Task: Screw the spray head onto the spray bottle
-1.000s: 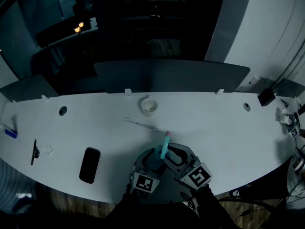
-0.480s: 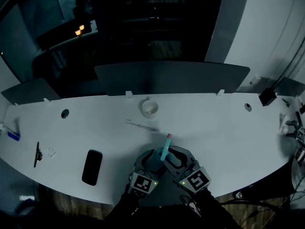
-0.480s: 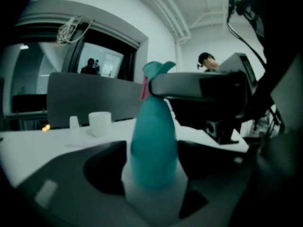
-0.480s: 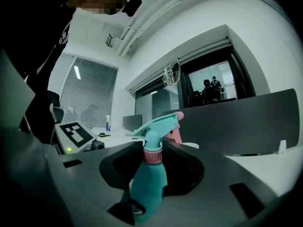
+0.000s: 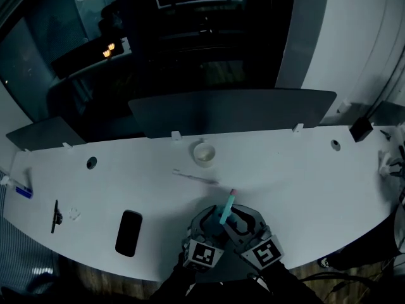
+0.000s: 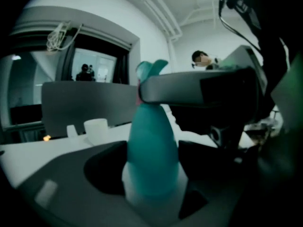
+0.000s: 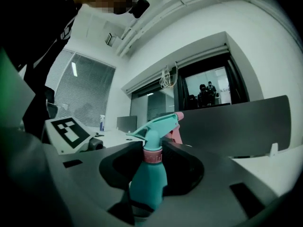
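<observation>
Left hand-held gripper (image 6: 151,186) loosened slightly on tapered teal bottle (image 6: 152,143); right (image 7: 151,167) grips pink collar (image 7: 152,155)

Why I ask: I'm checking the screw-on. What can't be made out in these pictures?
- Threads: right gripper view, covered by the pink collar; tightness unknowable.
- Spray head: left gripper view, mostly behind the right gripper.
- Spray bottle bottom: right gripper view, sunk below its jaws.
- Small dark item at the table left end: head view, too small.

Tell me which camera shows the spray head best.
The right gripper view: the spray head shows whole, teal body, pink trigger and collar. The left gripper view shows only its teal top; the head view shows it tiny, from above.
</observation>
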The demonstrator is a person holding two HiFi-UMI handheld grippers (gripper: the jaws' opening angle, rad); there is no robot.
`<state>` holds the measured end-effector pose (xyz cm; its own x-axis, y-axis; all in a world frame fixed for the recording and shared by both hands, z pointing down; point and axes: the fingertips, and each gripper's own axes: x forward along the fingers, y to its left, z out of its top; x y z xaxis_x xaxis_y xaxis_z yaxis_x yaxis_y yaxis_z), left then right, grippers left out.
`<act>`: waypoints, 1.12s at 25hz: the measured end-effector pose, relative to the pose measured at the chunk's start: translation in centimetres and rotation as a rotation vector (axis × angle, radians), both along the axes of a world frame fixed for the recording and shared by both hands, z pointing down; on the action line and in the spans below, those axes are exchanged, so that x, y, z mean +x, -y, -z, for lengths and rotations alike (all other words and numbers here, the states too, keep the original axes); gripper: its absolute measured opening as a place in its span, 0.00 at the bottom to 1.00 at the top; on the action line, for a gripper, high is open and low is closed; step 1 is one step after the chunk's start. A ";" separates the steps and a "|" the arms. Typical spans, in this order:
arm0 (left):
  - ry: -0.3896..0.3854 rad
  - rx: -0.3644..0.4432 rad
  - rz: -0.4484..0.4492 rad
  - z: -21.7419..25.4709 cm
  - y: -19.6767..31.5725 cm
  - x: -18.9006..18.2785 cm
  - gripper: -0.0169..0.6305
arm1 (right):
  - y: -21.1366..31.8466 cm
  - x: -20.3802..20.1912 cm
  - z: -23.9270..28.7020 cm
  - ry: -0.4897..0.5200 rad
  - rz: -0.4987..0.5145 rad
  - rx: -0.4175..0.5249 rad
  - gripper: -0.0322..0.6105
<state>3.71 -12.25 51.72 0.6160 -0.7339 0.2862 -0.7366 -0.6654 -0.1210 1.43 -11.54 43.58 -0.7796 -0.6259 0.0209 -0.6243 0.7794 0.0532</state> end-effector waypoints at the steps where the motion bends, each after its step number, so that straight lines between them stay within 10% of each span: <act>1: -0.005 0.009 0.088 0.0 0.0 -0.2 0.55 | -0.1 -0.1 0.0 0.007 -0.020 -0.004 0.24; 5: -0.119 -0.001 0.323 -0.2 -0.4 -1.1 0.55 | -0.4 -0.5 -0.2 0.013 0.015 -0.039 0.24; 11: -0.024 -0.042 -0.226 -0.5 -0.9 -0.4 0.59 | -0.7 -0.5 0.0 0.009 0.173 -0.068 0.24; 14: 0.008 -0.054 -0.331 -1.0 -0.8 0.4 0.57 | -0.4 -0.2 0.0 0.001 0.168 -0.051 0.24; 23: -0.084 0.008 0.311 -0.2 -0.4 -1.0 0.56 | -0.6 -0.6 0.0 0.022 0.017 -0.007 0.24; 28: -0.073 0.030 -0.086 0.5 -0.4 -1.0 0.70 | -1.0 -0.6 -0.1 0.013 0.178 -0.062 0.24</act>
